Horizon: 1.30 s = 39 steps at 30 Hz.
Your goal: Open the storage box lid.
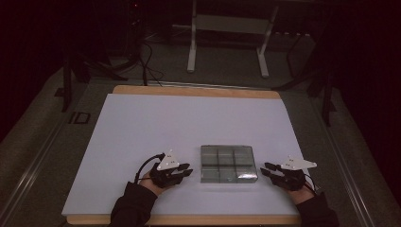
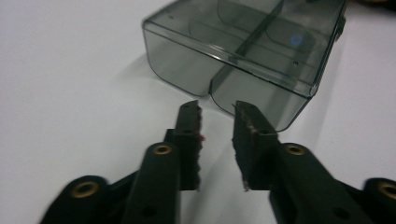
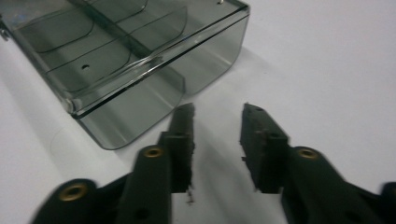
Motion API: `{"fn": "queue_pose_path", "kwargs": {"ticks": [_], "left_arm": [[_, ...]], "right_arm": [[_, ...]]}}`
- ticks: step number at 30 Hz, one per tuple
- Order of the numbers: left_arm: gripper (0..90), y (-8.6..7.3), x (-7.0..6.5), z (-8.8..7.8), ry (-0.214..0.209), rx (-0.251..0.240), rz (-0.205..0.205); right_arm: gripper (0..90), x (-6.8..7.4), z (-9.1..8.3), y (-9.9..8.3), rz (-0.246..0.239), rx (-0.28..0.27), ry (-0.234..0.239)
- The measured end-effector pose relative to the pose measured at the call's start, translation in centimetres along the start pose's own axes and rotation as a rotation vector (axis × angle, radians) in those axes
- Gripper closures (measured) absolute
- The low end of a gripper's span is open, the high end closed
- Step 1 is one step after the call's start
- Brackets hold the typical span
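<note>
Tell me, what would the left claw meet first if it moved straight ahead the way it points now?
Probably the near wall of the clear compartment box, which lies just beyond the tips of the left claw; nothing sits between them, though the depth is unclear.

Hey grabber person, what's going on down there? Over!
Left gripper and right gripper: jaws apart, nothing between them. Smoky compartment box sits between them, untouched. White table: path unobstructed.

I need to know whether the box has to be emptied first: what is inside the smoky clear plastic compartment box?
The smoky clear plastic compartment box shows only its dividers and bare floors in both gripper views. Glare on its lid hides parts of some compartments.
</note>
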State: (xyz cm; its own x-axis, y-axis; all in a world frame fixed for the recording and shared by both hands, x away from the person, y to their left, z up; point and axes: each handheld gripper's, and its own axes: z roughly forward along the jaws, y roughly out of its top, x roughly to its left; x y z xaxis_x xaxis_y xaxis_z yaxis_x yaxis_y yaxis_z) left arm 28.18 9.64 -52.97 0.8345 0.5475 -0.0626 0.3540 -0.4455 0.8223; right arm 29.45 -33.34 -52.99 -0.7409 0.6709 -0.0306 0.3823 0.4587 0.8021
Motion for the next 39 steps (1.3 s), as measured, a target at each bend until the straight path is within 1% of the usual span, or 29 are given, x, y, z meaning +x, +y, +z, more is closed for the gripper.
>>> {"fn": "queue_pose_path", "kwargs": {"ticks": [1, 3, 5, 7, 8, 10, 11, 16, 23, 27, 29, 31, 35, 37, 39], "left_arm": [[80.5, 0.0, -0.1, 0.3, -0.003, 0.005, 0.006], [85.2, 0.0, -0.2, 0.7, -0.003, 0.021, 0.032], [88.0, 0.0, -0.2, 1.0, -0.014, 0.013, 0.038], [90.0, 0.0, -0.3, 1.2, -0.013, 0.012, 0.044], [90.0, 0.0, -0.2, 1.4, -0.027, 0.011, 0.048], [90.0, 0.1, -0.2, 1.6, -0.032, 0.017, 0.053], [90.0, 0.2, -0.2, 1.6, -0.036, 0.011, 0.053], [90.0, 0.3, -0.1, 1.9, -0.046, 0.015, 0.053], [90.0, 0.5, 0.0, 2.1, -0.064, 0.007, 0.052], [90.0, 0.7, -0.4, 2.3, -0.073, 0.009, 0.067], [90.0, 0.7, -0.4, 2.4, -0.067, 0.011, 0.073], [90.0, 0.7, -0.4, 2.3, -0.076, 0.003, 0.067], [90.0, 0.9, -0.5, 2.1, -0.073, 0.006, 0.074], [90.0, 1.2, -0.5, 1.9, -0.070, -0.004, 0.073], [90.0, 1.3, -0.4, 1.7, -0.077, -0.016, 0.066]], "right_arm": [[76.1, 0.1, 0.1, 0.0, -0.002, 0.001, 0.002], [83.4, 0.1, 0.2, 0.0, -0.006, 0.002, 0.010], [89.7, 0.2, 0.2, 0.0, -0.014, 0.003, 0.024], [89.8, 0.2, 0.2, 0.0, -0.014, 0.007, 0.033], [90.0, 0.2, 0.3, 0.0, -0.013, 0.009, 0.040], [90.0, 0.3, 0.5, 0.0, -0.019, 0.012, 0.054], [90.0, 0.4, 0.6, 0.0, -0.015, 0.011, 0.062], [90.0, 0.6, 0.7, 0.2, -0.022, 0.008, 0.085], [90.0, 0.9, 1.1, 0.5, -0.032, 0.015, 0.096], [90.0, 1.0, 1.1, 0.7, -0.035, 0.014, 0.105], [90.0, 1.1, 1.2, 0.8, -0.041, 0.013, 0.103], [90.0, 1.1, 1.2, 0.8, -0.044, 0.014, 0.102], [90.0, 1.1, 1.1, 0.8, -0.041, 0.010, 0.106], [90.0, 1.1, 0.9, 0.9, -0.038, 0.004, 0.106], [90.0, 1.1, 0.8, 1.1, -0.037, -0.001, 0.105]]}}
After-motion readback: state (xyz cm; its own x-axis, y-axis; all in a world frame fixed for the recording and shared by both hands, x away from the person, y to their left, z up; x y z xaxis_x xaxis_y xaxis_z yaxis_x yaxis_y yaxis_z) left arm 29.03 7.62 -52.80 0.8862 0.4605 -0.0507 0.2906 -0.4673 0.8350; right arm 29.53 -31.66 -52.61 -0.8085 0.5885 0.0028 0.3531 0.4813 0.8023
